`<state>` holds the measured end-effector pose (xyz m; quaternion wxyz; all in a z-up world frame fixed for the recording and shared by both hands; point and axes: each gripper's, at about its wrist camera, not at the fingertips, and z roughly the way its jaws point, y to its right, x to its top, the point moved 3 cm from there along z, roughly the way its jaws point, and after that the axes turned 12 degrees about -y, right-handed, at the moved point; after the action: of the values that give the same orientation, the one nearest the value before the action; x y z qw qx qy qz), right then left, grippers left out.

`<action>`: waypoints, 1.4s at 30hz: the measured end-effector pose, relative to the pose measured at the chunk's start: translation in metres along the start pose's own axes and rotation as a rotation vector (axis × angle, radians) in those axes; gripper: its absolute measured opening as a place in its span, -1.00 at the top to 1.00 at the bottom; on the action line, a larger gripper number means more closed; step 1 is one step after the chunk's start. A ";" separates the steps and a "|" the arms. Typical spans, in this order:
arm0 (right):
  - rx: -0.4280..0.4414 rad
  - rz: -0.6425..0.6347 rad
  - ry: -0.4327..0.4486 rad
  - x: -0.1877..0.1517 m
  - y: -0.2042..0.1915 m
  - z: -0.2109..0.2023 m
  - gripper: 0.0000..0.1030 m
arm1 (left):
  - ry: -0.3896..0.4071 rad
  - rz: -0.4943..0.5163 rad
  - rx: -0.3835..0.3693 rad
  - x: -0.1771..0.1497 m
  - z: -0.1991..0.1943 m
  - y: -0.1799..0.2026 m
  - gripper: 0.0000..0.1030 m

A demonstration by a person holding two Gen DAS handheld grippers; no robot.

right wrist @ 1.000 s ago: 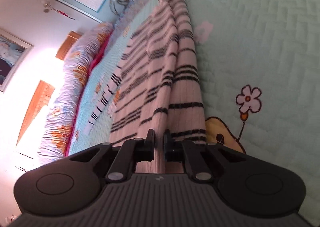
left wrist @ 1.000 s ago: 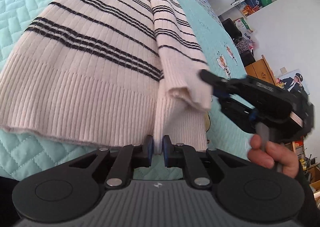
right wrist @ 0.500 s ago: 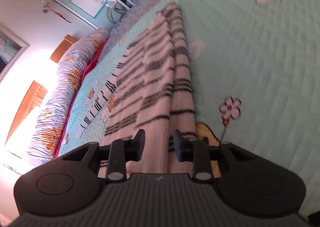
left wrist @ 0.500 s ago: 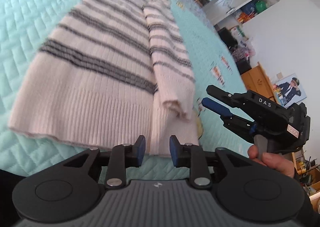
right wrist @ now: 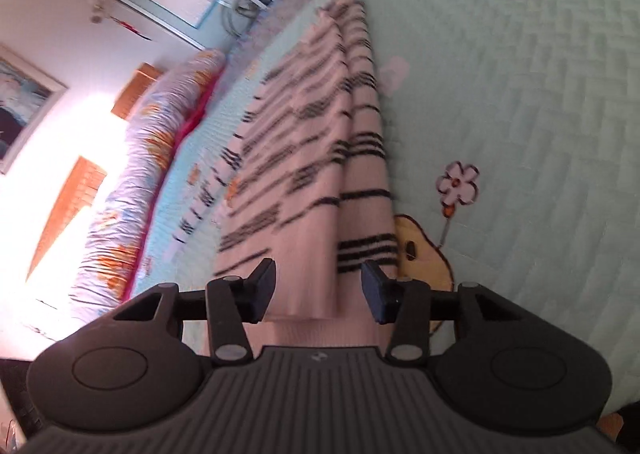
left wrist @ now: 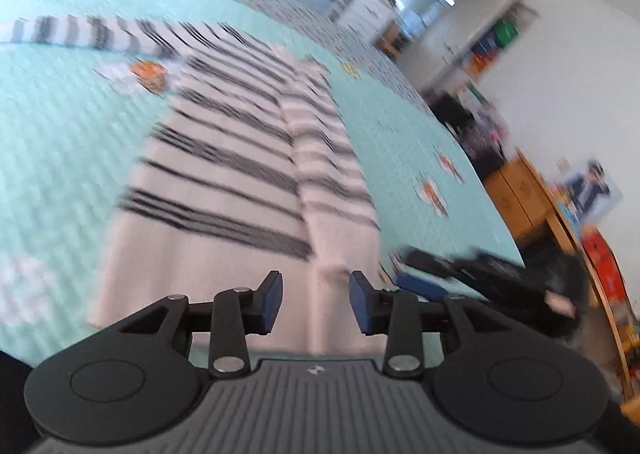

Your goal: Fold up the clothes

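Observation:
A cream sweater with black stripes (left wrist: 224, 182) lies flat on a mint quilted bedspread (left wrist: 60, 142), its right side folded inward as a long strip (left wrist: 324, 158). My left gripper (left wrist: 316, 304) hovers above the sweater's hem, jaws opening, pads clear of the cloth. In the right wrist view the same sweater (right wrist: 320, 158) stretches away lengthwise. My right gripper (right wrist: 318, 294) is just above its near end, jaws opening, the knit below them but not pinched. The right gripper (left wrist: 444, 274) also shows blurred at the bed's edge in the left wrist view.
A rolled floral duvet (right wrist: 152, 174) lies along the far side of the bed. A loose striped sleeve (left wrist: 76, 32) reaches out to the left. Wooden furniture (left wrist: 532, 198) and shelves stand beyond the bed's right edge.
Both grippers were shut on the sweater's edge and have let it go, jaws spreading apart. The left one rose and backed off, so more of the bed shows.

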<state>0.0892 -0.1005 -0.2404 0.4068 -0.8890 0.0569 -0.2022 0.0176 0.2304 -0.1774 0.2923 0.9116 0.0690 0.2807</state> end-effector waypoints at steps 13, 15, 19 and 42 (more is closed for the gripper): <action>0.079 -0.116 -0.075 -0.004 -0.067 0.021 -0.10 | 0.374 -0.550 0.114 0.063 -0.075 -0.169 0.04; 0.081 -0.139 -0.099 -0.003 -0.080 0.033 -0.21 | 0.397 -0.611 0.095 0.082 -0.071 -0.194 0.04; 0.071 -0.110 -0.150 -0.002 -0.088 0.056 -0.25 | 0.423 -0.722 0.046 0.124 -0.055 -0.239 -0.01; 0.034 -0.068 -0.197 0.027 -0.085 0.091 -0.25 | 0.525 -0.593 0.017 0.240 -0.001 -0.259 0.77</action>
<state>0.1456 0.0126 -0.2220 0.4183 -0.8991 -0.0170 -0.1282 0.2271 0.5126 -0.2118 0.3253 0.7518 0.4040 0.4072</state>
